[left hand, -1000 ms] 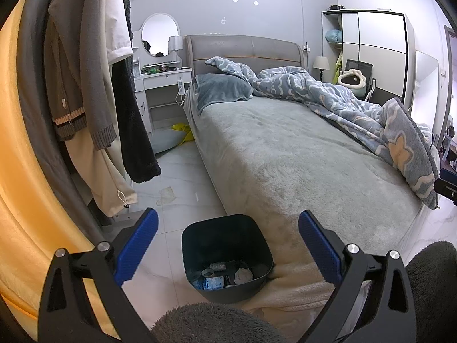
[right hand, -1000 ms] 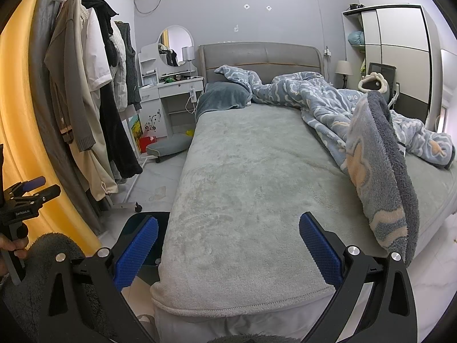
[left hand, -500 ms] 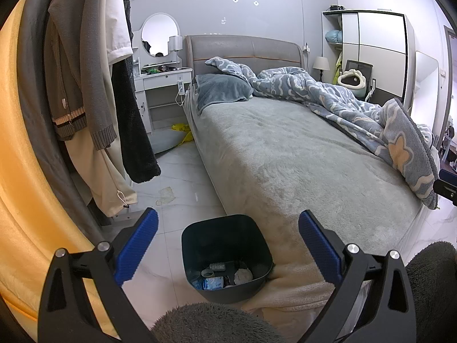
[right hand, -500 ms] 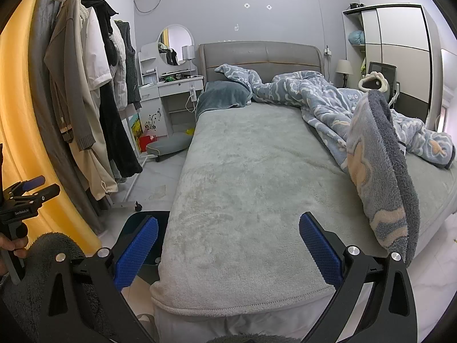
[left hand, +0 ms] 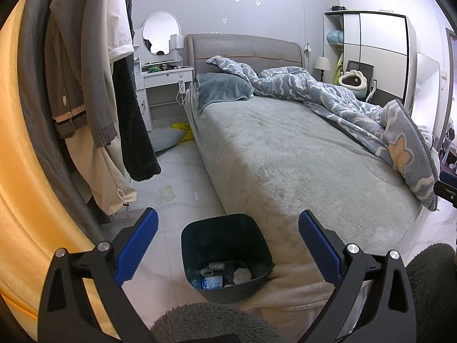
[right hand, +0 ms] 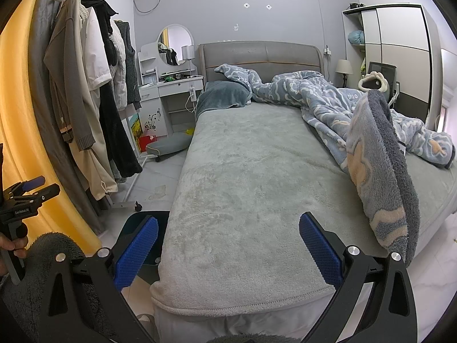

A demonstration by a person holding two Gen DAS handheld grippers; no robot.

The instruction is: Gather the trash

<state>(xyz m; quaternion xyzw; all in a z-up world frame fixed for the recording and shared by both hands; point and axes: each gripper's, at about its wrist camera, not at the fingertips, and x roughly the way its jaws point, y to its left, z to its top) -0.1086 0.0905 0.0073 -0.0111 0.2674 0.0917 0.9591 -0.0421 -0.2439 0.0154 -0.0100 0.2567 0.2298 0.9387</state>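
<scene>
A dark bin (left hand: 225, 254) stands on the white floor against the bed's foot corner, holding crumpled paper and wrappers (left hand: 222, 274). My left gripper (left hand: 227, 245) hangs open above it, blue pads wide apart and nothing between them. A pale scrap of litter (left hand: 166, 193) lies on the floor farther along the bedside. My right gripper (right hand: 228, 250) is open over the foot end of the grey bed (right hand: 251, 177), holding nothing. In the right wrist view the bin (right hand: 142, 223) shows only partly, behind the left finger, and the floor scrap (right hand: 158, 193) lies beyond it.
A clothes rack (right hand: 94, 108) with hanging coats lines the left, in front of a yellow curtain (left hand: 25, 171). A rumpled blue blanket (right hand: 371, 131) covers the bed's right side. A white dressing table (right hand: 168, 94), a grey cushion (right hand: 168, 144) and a yellow bag (left hand: 182, 131) sit at the far end.
Both views have shifted only slightly; the grippers stay open and nothing has been picked up or dropped.
</scene>
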